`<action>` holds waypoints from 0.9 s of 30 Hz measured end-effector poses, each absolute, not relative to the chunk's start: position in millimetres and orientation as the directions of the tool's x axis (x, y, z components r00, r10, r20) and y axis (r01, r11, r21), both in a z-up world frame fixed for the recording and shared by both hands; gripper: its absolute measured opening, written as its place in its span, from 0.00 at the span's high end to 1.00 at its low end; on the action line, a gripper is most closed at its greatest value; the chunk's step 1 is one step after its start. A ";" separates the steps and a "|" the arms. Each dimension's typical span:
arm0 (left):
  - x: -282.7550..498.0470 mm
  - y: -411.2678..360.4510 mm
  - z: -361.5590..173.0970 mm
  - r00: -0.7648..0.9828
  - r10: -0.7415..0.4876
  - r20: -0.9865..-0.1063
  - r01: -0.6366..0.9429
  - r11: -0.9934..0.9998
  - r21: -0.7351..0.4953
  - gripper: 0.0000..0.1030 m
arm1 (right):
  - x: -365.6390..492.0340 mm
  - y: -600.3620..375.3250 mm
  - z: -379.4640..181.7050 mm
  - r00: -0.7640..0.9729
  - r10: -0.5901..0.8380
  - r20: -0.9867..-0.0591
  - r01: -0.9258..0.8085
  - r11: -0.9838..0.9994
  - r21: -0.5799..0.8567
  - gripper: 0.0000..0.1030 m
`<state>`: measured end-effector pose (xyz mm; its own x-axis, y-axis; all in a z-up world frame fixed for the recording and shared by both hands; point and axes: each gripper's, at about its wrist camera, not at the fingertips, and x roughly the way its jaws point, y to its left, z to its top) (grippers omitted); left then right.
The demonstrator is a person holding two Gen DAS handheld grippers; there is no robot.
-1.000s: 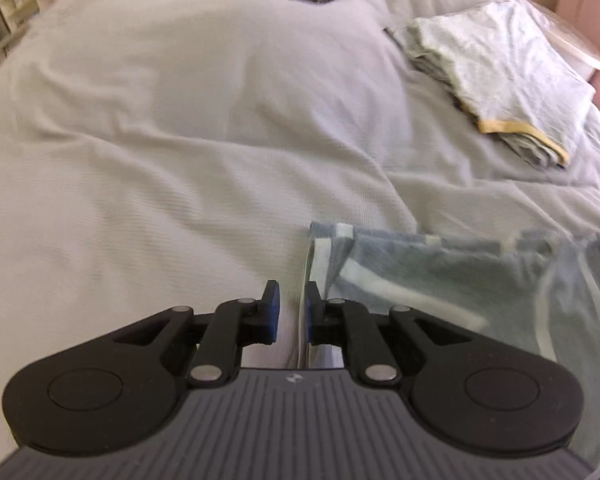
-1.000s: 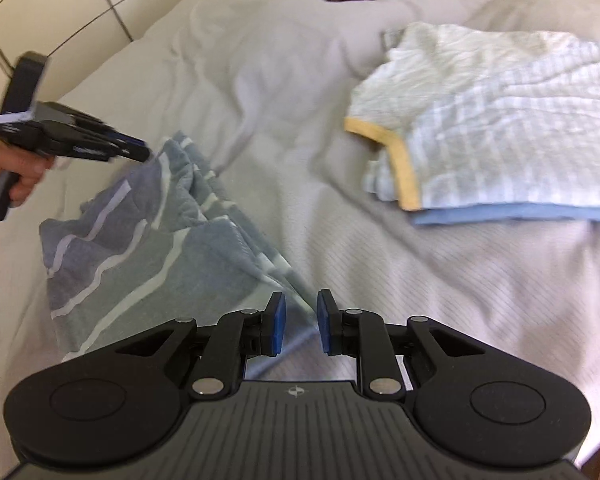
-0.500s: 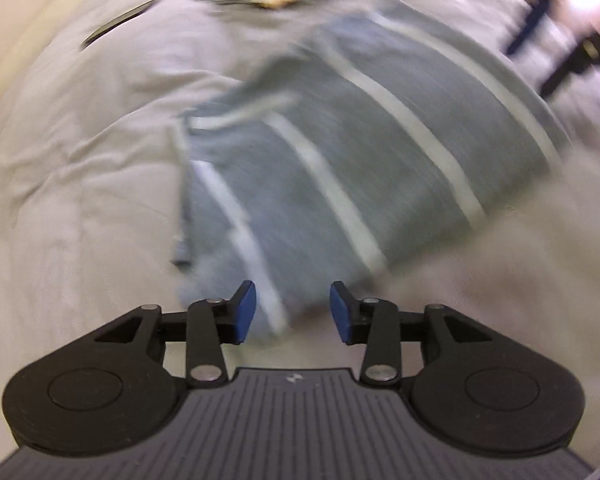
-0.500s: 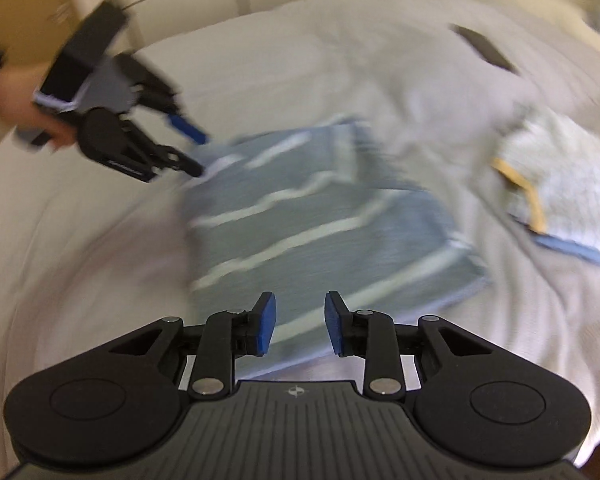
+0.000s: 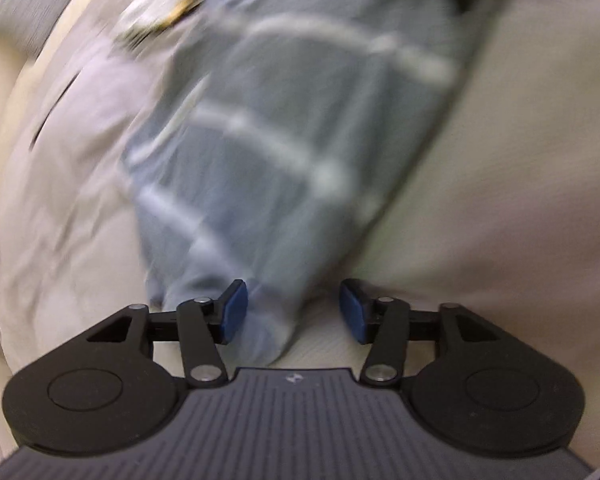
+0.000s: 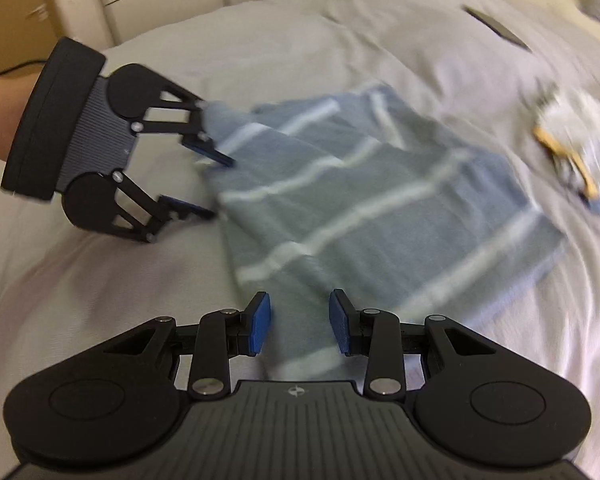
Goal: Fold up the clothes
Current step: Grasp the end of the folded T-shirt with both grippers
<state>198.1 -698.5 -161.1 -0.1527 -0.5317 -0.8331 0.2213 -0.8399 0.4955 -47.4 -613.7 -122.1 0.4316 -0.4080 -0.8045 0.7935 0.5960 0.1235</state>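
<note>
I'm seeing the grey striped garment lying folded on the bed, blurred in both views. My left gripper is standing with jaws apart over one corner of the cloth, gripping nothing. My right gripper is likewise spread open around the near edge. A folded pale garment is lying well apart.

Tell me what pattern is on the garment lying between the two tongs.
The garment is grey-blue with thin white stripes, clearest in the right wrist view.
</note>
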 end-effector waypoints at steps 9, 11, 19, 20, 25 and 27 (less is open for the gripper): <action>222.9 -685.4 -131.6 -0.103 -0.621 -0.777 0.255 -0.772 0.583 0.48 | -65.5 -581.0 -98.2 0.370 -0.448 -0.814 0.796 0.604 0.030 0.63; 216.7 -673.3 -140.7 -0.129 -0.630 -0.766 0.174 -0.775 0.608 0.48 | -51.8 -570.8 -91.4 0.359 -0.459 -0.813 0.748 0.662 -0.043 0.62; 191.2 -649.1 -183.2 -0.206 -0.691 -0.693 -0.042 -0.702 0.711 0.47 | 16.6 -548.0 -140.8 0.187 -0.581 -0.792 0.418 0.777 -0.471 0.44; 188.0 -654.2 -188.4 -0.203 -0.711 -0.673 -0.042 -0.680 0.732 0.47 | 19.3 -547.8 -146.5 0.177 -0.614 -0.769 0.400 0.759 -0.514 0.41; 182.8 -683.8 -199.9 -0.192 -0.772 -0.607 -0.049 -0.610 0.791 0.63 | 22.7 -554.0 -164.3 0.163 -0.699 -0.696 0.347 0.701 -0.623 0.38; 182.5 -690.8 -198.9 -0.180 -0.781 -0.598 -0.062 -0.598 0.799 0.73 | 19.1 -559.4 -164.6 0.161 -0.703 -0.692 0.341 0.698 -0.630 0.44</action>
